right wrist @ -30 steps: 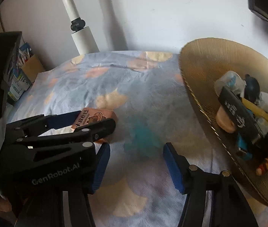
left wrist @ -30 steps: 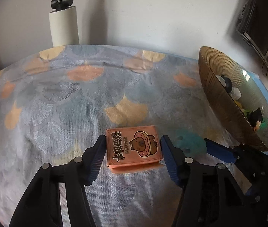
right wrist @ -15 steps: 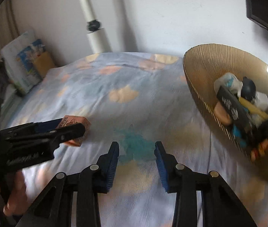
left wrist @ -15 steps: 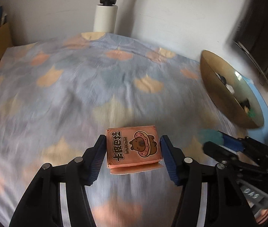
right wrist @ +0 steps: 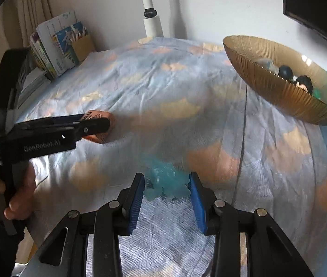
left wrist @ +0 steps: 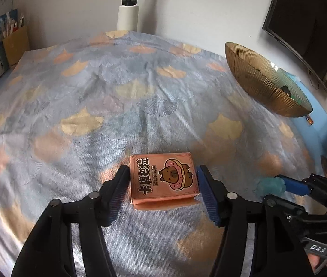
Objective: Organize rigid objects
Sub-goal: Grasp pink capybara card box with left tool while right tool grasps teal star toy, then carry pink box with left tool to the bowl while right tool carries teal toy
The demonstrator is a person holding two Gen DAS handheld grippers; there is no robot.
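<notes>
My left gripper [left wrist: 162, 182] is shut on an orange card box [left wrist: 163, 177] with a cartoon bear and doughnut on it, held above the bed; the box also shows in the right wrist view [right wrist: 100, 124]. My right gripper [right wrist: 167, 191] is shut on a translucent teal toy [right wrist: 165, 181], also seen in the left wrist view [left wrist: 270, 184] at the right. A ribbed gold bowl [right wrist: 279, 92] stands at the right and holds several small objects; it also shows in the left wrist view [left wrist: 262, 87].
A patterned blue and orange bedspread [left wrist: 117, 106] covers the surface. A white pole [left wrist: 128, 11] stands at the far edge. Books and a cardboard box [right wrist: 57, 46] sit at the far left. A dark screen [left wrist: 309, 23] hangs at the right.
Both grippers have pulled back and up from the bowl. The right gripper has closed on the teal toy and lifted it. The left still holds the card box.
</notes>
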